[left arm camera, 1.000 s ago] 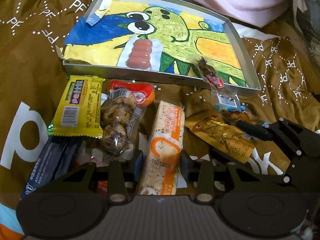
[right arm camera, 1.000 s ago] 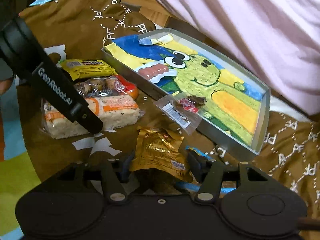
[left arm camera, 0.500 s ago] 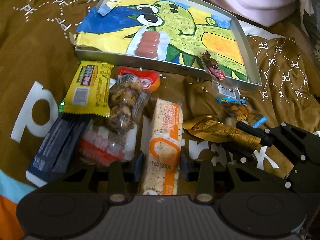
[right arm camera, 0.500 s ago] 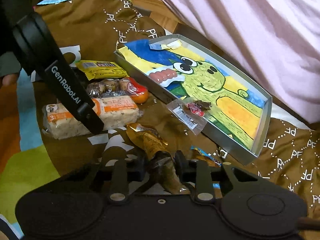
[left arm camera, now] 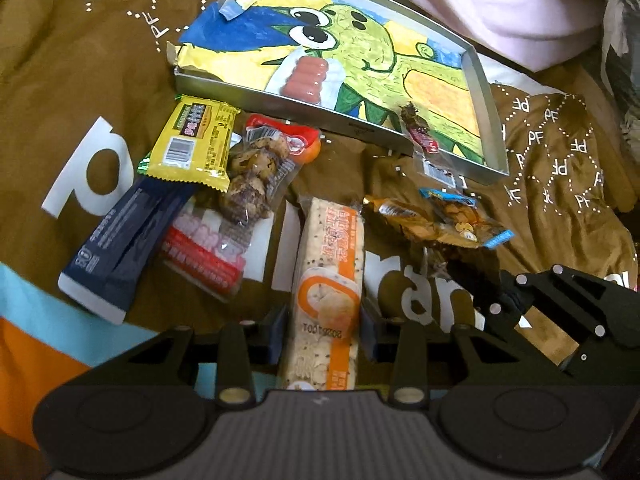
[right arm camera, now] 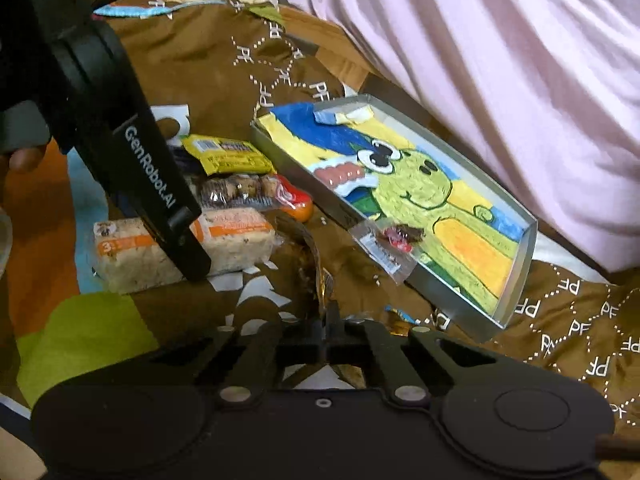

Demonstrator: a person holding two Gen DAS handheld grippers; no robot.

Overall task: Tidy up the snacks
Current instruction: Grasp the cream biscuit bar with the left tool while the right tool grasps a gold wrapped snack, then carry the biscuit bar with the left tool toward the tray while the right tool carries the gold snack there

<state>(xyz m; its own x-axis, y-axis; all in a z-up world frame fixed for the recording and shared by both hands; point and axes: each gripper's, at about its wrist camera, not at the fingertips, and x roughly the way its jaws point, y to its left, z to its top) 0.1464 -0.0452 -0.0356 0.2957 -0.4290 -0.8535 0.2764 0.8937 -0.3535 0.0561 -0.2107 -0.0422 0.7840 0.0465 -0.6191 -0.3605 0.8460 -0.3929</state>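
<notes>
The left tongs [left arm camera: 325,334] are clamped on the near end of an orange-and-white rice-cracker bar [left arm camera: 328,280]. The right tongs [right arm camera: 329,326] have just been closing and are pinched on a crumpled gold snack pouch [right arm camera: 310,264]. Yellow [left arm camera: 196,142] and navy [left arm camera: 120,248] packets are seen at 10 o'clock of the bar on the brown bedspread [left arm camera: 80,80]. A metal tray [left arm camera: 486,92] holding a sausage pack [left arm camera: 306,78] is seen at 12 o'clock.

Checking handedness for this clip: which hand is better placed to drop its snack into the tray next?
Probably right. The right tongs are shut on the gold packet, with the tray close ahead. The left tongs grip the long orange bar, with other snacks lying between them and the tray.
</notes>
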